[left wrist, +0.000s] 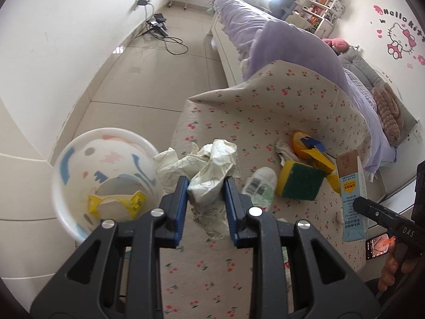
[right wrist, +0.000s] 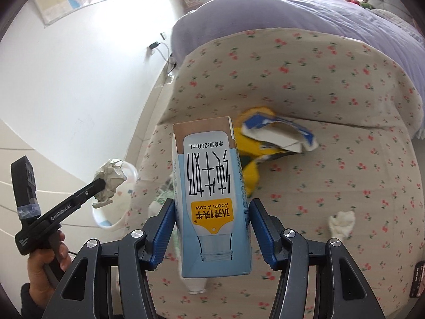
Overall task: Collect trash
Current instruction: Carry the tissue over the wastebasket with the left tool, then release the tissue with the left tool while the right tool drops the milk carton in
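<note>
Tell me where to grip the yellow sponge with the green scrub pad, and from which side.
Judging by its pose, grip the yellow sponge with green scouring pad across its two yellow foam sides, coming from above. It lies pad-up on the cherry-print cover, so those sides look exposed. The white plastic bottle lies close on one side and yellow packaging on the other, so lower carefully.

The left claw has matte black plastic arms with triangular cut-outs, four round silver screws along the top and ribbed blue pads lining its fingers. The right claw is built the same: black frame, silver screws, blue ribbed pads. Seen from the right wrist at 8 o'clock, the left tool's handle bears white "GenRobot.AI" lettering and a band of bluish tape; the left hand shows bare skin above a dark sleeve.
</note>
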`<state>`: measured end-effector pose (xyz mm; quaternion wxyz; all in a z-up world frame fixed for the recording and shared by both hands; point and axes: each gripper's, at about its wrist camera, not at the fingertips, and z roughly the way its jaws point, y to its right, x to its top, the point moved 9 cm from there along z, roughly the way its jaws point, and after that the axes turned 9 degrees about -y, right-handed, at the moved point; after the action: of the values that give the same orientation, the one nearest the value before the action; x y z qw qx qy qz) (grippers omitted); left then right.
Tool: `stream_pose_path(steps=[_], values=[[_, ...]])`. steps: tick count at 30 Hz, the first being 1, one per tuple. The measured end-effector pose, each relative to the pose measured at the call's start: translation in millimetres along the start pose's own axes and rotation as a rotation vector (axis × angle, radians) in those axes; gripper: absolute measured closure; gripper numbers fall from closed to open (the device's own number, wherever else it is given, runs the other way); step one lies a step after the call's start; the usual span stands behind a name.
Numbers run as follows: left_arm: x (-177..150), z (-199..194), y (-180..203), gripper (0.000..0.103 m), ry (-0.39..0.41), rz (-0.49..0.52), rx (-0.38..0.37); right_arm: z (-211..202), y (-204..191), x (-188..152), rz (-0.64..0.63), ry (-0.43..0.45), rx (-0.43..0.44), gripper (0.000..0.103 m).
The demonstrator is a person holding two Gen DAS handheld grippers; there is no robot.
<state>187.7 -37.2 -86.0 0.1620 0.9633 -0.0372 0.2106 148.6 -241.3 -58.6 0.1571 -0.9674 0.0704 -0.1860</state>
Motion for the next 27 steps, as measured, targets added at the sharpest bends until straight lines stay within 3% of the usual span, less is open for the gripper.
stream_pose_path(steps=[27], values=[[-18.6, -20.8, -103.7, 0.074, 0.007, -0.139, 0.083, 79.0, -128.3, 4.1, -0.138, -0.116, 0.067, 0.045]])
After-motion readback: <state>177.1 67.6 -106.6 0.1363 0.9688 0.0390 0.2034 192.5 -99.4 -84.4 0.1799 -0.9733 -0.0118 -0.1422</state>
